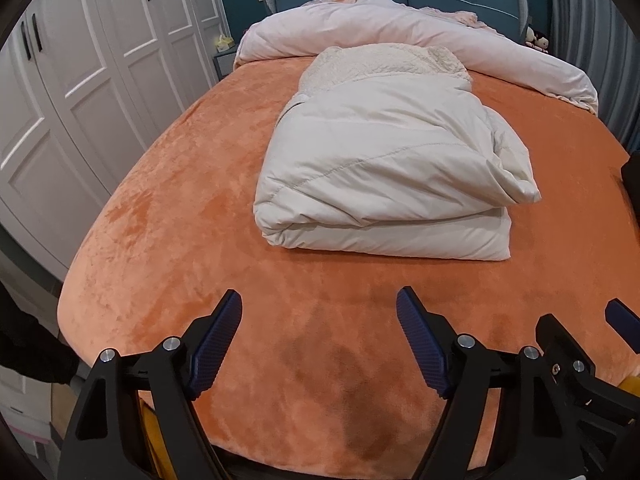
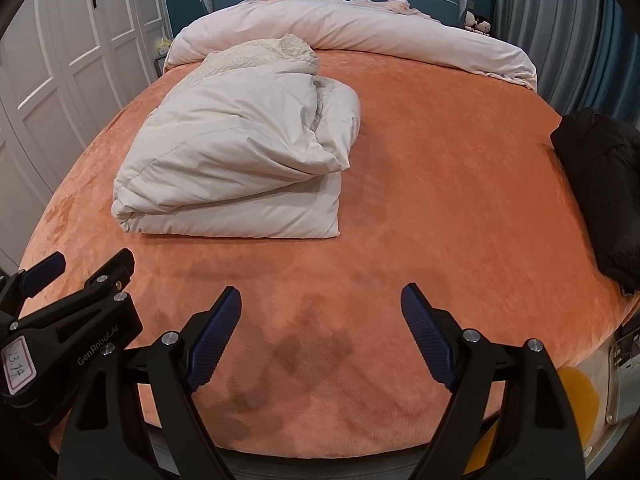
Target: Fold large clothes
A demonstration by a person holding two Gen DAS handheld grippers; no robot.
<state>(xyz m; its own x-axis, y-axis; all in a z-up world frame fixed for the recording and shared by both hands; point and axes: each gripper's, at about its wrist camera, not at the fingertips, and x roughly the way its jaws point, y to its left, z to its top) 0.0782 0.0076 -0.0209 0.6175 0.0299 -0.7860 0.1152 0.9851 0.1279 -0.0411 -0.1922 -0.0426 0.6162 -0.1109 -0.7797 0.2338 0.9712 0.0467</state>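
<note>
The cream padded coat (image 1: pixel 384 168), fleece-lined at its collar, lies folded into a thick bundle mid-bed on the orange bedspread (image 1: pixel 168 208), well ahead of both grippers. The left gripper (image 1: pixel 320 340) and right gripper (image 2: pixel 322 336) hover spread wide over bare bedspread, holding nothing. The coat looks light, puffy and soft, likely springing back; pinching its layered near edge seems best.
</note>
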